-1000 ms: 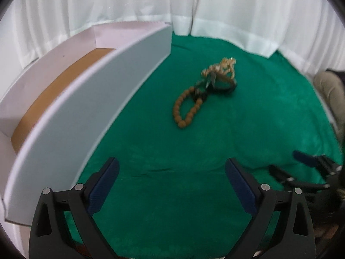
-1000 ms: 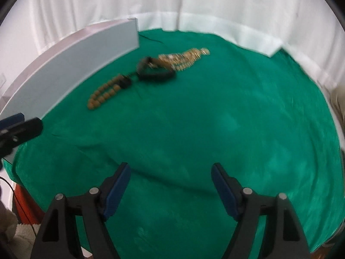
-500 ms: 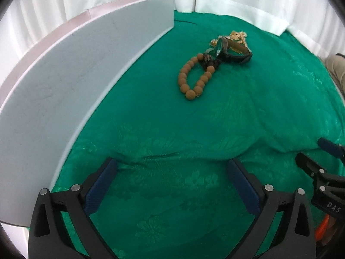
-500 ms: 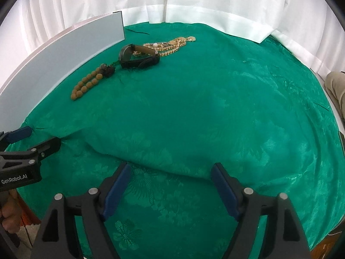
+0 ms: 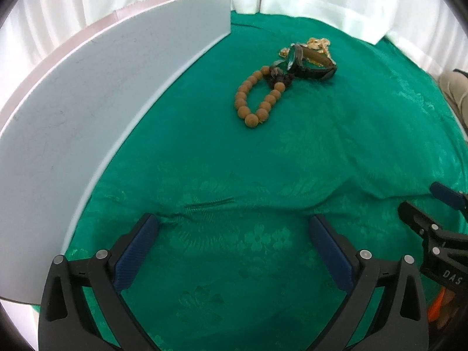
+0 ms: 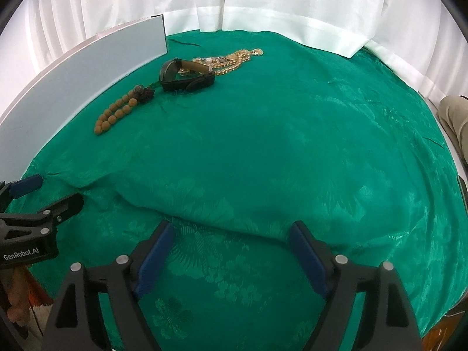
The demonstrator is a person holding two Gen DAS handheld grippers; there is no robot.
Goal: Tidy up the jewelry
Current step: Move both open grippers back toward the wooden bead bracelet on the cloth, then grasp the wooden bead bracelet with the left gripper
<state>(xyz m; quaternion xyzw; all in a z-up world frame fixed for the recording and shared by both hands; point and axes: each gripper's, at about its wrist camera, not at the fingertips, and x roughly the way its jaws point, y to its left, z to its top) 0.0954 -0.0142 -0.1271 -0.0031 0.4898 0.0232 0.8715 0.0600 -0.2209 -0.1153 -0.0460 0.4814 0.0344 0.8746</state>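
Note:
A brown wooden bead bracelet point(image 5: 255, 99) lies on the green cloth, also in the right wrist view point(image 6: 117, 112). Touching its far end is a dark wristwatch point(image 5: 310, 63), also in the right wrist view point(image 6: 185, 75). A gold chain necklace point(image 6: 231, 60) lies behind the watch, partly hidden in the left wrist view point(image 5: 317, 43). A white box point(image 5: 96, 105) stands along the left, its inside hidden. My left gripper point(image 5: 234, 234) is open and empty, well short of the jewelry. My right gripper point(image 6: 231, 241) is open and empty near the cloth's front edge.
The green patterned cloth point(image 6: 292, 146) has a raised fold across the front. White curtains point(image 6: 263, 5) close off the back. A person's leg point(image 6: 456, 120) shows at the far right. Each gripper shows at the other view's edge: the right point(image 5: 438, 234), the left point(image 6: 35, 204).
The left gripper has dropped lower, so the box's inside is hidden behind its wall and the jewelry looks closer. The right view has steadied. Both stay open.

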